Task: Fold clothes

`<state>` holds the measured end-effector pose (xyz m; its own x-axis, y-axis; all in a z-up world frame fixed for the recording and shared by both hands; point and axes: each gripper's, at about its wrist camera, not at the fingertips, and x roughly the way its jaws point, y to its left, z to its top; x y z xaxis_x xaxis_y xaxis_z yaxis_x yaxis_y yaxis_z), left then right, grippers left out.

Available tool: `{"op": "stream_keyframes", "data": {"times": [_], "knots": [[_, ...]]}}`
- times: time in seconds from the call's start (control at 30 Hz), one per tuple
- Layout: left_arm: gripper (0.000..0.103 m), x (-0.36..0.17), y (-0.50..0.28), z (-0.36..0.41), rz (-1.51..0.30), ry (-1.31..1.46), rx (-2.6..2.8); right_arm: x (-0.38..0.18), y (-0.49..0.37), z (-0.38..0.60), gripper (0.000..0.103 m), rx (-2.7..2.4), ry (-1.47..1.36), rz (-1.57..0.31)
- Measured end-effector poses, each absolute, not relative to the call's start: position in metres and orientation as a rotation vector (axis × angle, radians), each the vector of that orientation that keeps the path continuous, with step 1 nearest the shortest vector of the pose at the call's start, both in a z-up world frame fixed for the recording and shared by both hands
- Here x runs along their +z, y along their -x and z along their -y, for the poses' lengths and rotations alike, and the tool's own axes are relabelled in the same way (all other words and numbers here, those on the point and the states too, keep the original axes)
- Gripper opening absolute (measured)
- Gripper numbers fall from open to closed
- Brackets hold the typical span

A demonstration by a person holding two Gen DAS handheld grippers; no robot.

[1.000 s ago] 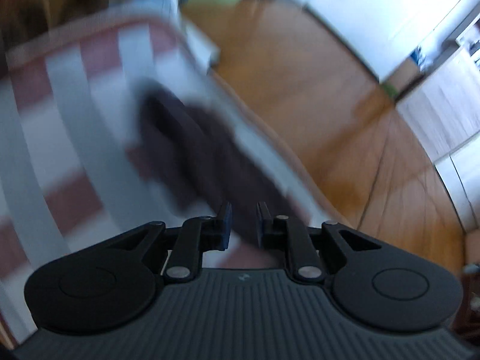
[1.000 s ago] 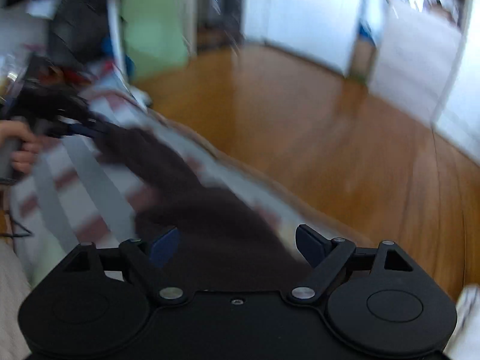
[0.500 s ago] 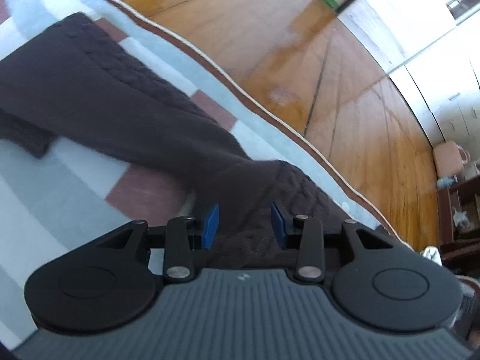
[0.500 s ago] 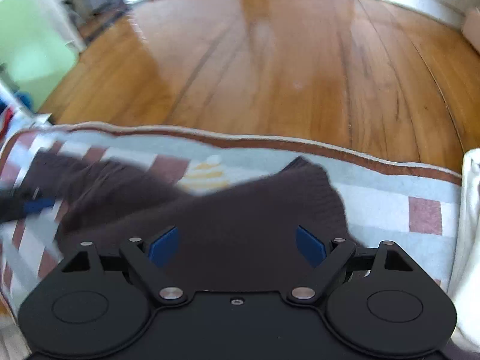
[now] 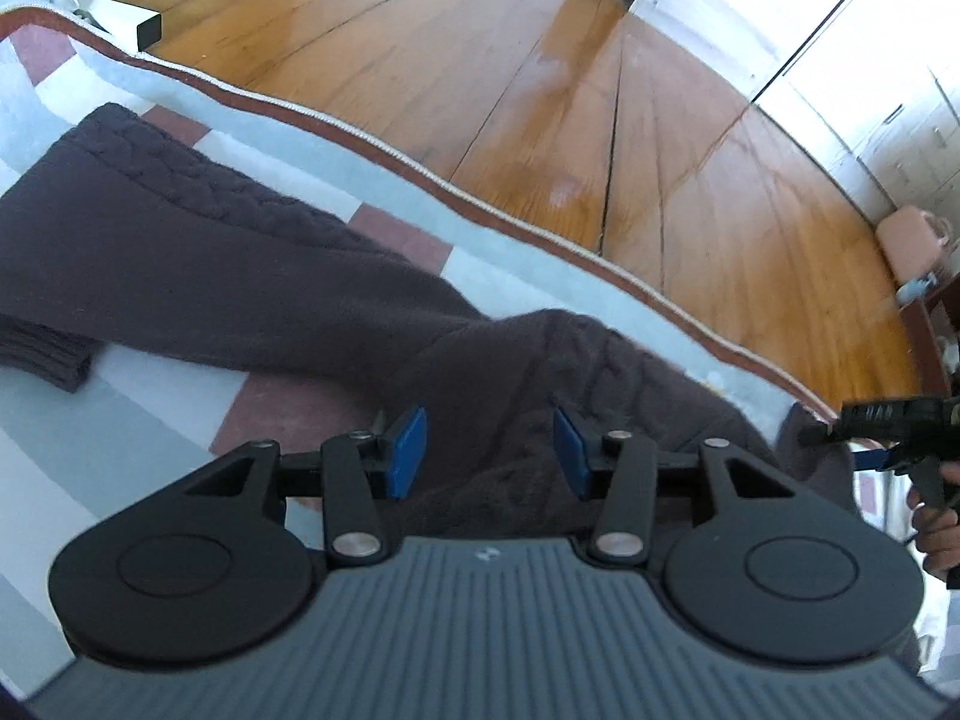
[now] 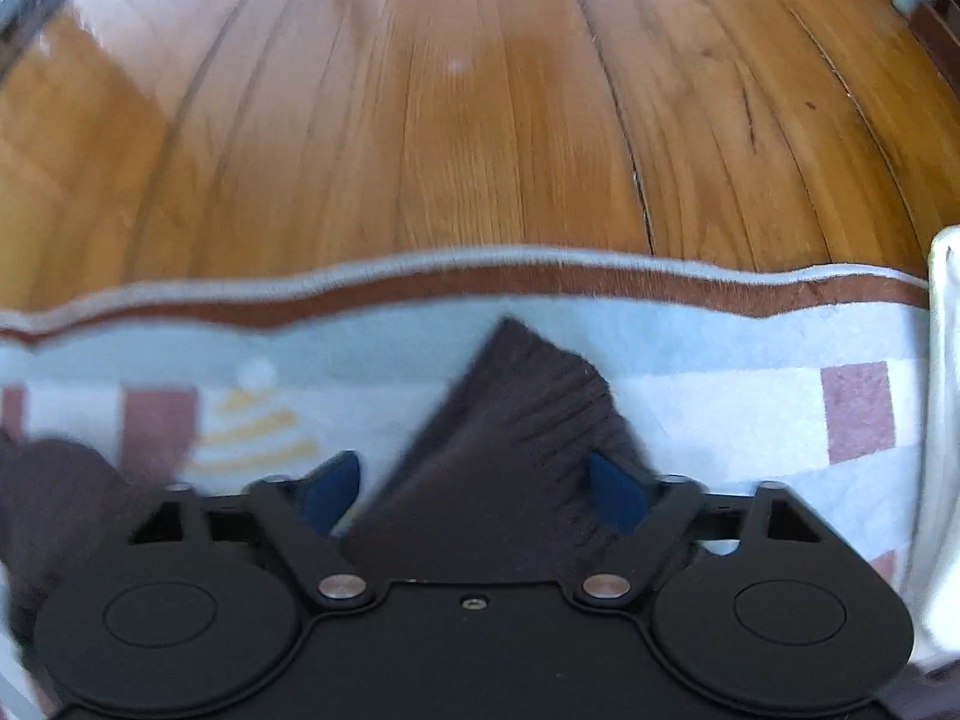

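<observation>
A dark brown cable-knit sweater (image 5: 252, 258) lies spread on a blanket (image 5: 150, 420) checked in pale blue, white and dusty red and edged with a brown border, beside a wooden plank floor (image 5: 540, 120). In the left wrist view, one sleeve runs off to the left and ends in a ribbed cuff (image 5: 48, 354) lying flat on the blanket, while the bulkier knit bunches directly ahead of the tool. The left gripper (image 5: 489, 450) hovers over this bunched part with its blue pads (image 5: 408, 450) set well apart, cloth visible between them but neither pad pressing it. At the right edge of the same view, the person's right hand (image 5: 936, 534) grasps the handle of the other tool, whose tip sits at the far edge of the garment. In the right wrist view, the right gripper (image 6: 474, 489) has its jaws spread wide, straddling a pointed corner of ribbed knit (image 6: 528, 420) that rests on the blanket near the border; the blue pads flank it without closing. A white cloth (image 6: 945, 420) borders the right side of that view.
</observation>
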<state>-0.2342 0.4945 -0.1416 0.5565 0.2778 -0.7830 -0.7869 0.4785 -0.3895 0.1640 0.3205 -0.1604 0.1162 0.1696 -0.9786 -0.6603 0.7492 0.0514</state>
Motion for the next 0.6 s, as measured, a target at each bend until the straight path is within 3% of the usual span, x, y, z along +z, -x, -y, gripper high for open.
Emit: {"op": "stream_keyframes", "data": {"times": [0.1, 0.23, 0.33, 0.6], "knots": [[0.046, -0.138, 0.231, -0.492, -0.712, 0.806, 0.702, -0.159, -0.14, -0.305, 0.02, 0.724, 0.514, -1.3], [0.046, -0.123, 0.231, -0.484, -0.648, 0.806, 0.62, -0.141, -0.117, -0.282, 0.017, 0.778, 0.478, -1.275], [0.052, -0.112, 0.235, -0.478, -0.583, 0.848, 0.554, -0.133, -0.097, -0.266, 0.017, 0.818, 0.504, -1.27], [0.054, -0.102, 0.236, -0.466, -0.6, 0.839, 0.482, -0.14, -0.035, -0.193, 0.017, 0.877, 0.541, -1.366]]}}
